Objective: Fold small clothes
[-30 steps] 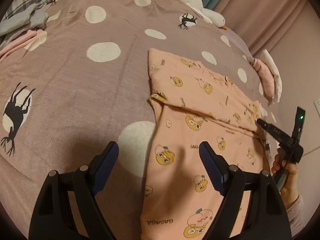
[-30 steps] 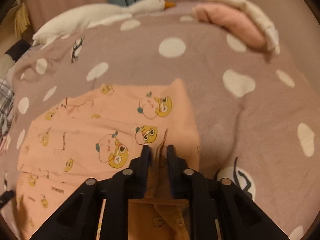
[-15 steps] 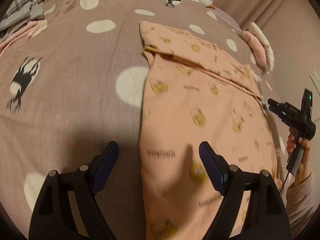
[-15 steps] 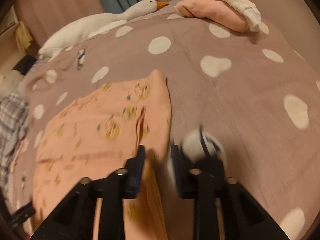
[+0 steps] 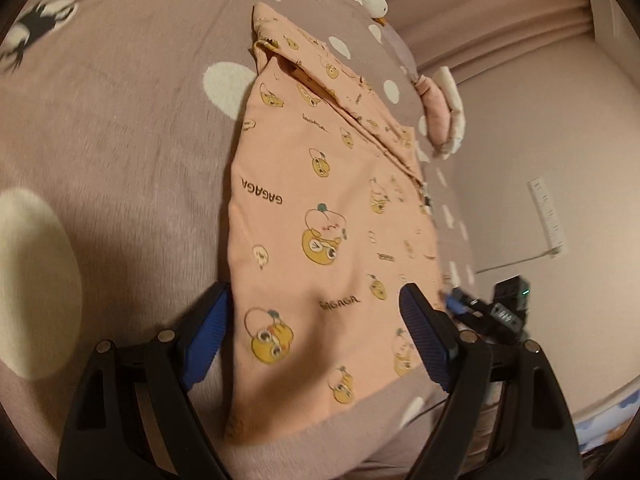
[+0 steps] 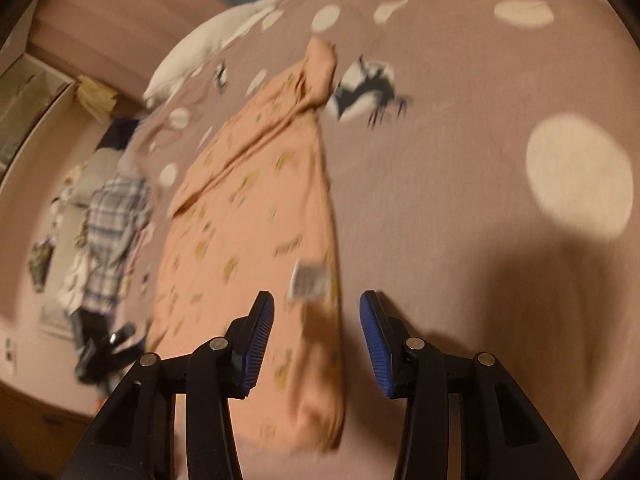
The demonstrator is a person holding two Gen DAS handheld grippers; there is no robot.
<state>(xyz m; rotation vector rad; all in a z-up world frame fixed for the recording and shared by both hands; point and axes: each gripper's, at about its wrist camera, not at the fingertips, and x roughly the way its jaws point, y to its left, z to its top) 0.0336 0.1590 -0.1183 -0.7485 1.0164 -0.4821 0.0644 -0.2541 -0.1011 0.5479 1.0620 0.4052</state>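
Left wrist view: left gripper (image 5: pixel 312 336), jaws spread above peach garment (image 5: pixel 328 220).
Right gripper (image 6: pixel 316 340): jaws spread over garment's edge, on bed (image 6: pixel 480 208).

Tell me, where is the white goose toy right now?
The white goose toy lies at the bed's far edge, beyond the peach garment, upper left in the right wrist view.

Both tongs (image 5: pixel 312 336) (image 6: pixel 316 344): black arms w/ silver screws; ribbed blue pads (image 6: pixel 260 344).

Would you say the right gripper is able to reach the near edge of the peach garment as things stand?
Probably yes. The right gripper is open, and the edge of the peach garment lies flat on the bedspread between its fingers with nothing over it, though the view is blurred.
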